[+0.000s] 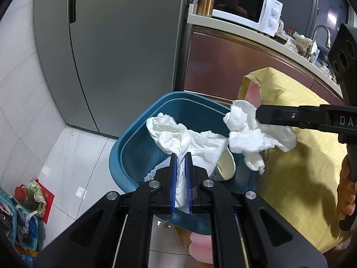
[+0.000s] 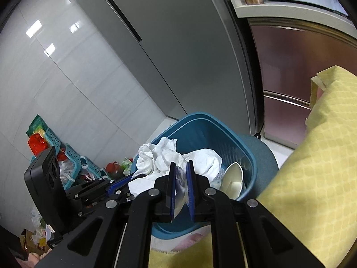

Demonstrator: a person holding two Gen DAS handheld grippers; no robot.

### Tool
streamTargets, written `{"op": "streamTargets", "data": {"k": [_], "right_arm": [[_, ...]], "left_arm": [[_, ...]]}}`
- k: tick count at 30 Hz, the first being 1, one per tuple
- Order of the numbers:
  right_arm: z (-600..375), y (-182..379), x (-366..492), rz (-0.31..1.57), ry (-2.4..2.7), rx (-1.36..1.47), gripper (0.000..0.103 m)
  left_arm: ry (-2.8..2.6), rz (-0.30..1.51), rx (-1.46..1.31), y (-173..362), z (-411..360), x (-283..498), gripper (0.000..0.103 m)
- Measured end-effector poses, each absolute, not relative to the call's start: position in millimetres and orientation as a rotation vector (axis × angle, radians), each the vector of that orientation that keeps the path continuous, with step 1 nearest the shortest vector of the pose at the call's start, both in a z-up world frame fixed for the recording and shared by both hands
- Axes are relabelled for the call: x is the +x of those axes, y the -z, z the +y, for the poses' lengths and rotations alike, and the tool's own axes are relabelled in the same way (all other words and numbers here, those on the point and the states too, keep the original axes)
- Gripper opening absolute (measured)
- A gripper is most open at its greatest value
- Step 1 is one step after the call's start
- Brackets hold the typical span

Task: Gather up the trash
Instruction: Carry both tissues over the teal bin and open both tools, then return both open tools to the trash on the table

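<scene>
Pinched tissue (image 1: 178, 138) above bin rim (image 1: 125, 134)

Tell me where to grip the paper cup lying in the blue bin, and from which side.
Pinch the paper cup by its rim, one finger inside the open mouth, coming from above. It lies tilted in the blue bin, mouth facing up and outward, its base buried behind tissue.

Bright indoor light, glare on wall tiles (image 2: 40, 29) (upper left), fisheye-bent edges, dark vignette corners

Black gripper (image 1: 180, 156), blue pads (image 1: 173, 178), silver screws.
</scene>
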State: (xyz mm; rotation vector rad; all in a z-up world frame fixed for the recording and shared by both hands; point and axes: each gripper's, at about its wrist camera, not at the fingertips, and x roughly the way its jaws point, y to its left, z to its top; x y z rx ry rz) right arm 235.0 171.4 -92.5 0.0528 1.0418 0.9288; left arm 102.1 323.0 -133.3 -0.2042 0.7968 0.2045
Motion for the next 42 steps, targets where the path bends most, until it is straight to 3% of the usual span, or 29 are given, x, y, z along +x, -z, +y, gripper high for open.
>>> {"op": "streamTargets", "data": {"k": [7,20,30,33,36,42], "right_arm": [[187.7,101.5,240.5,1.080,-0.934,0.035,0.015],[177.7,106.3,237.7,1.105,-0.936,0.075,0.017],[144.1,85.5,224.1,1.057,-0.947,0.127,0.025],[130.4,76.1,219.7,1.034,-0.948,0.138,0.026],[111.6,65.1,214.1,1.007,-0.947,0.154,0.028],[55.7,36.2,201.5,0.923,-0.910,0.179,0.031]], "left_arm": [[-0.230,0.819,-0.210,145.5,325.5,111.9,0.010],[-0.222,0.834,-0.233,159.5,326.0,117.2,0.011],[-0.170,0.770,-0.209,137.2,304.3,105.6,0.011],[-0.132,0.739,-0.196,125.7,289.9,97.5,0.013],[-0.080,0.714,-0.165,113.6,268.6,92.8,0.026],[0.074,0.672,-0.113,94.0,213.9,83.3,0.029]]}}
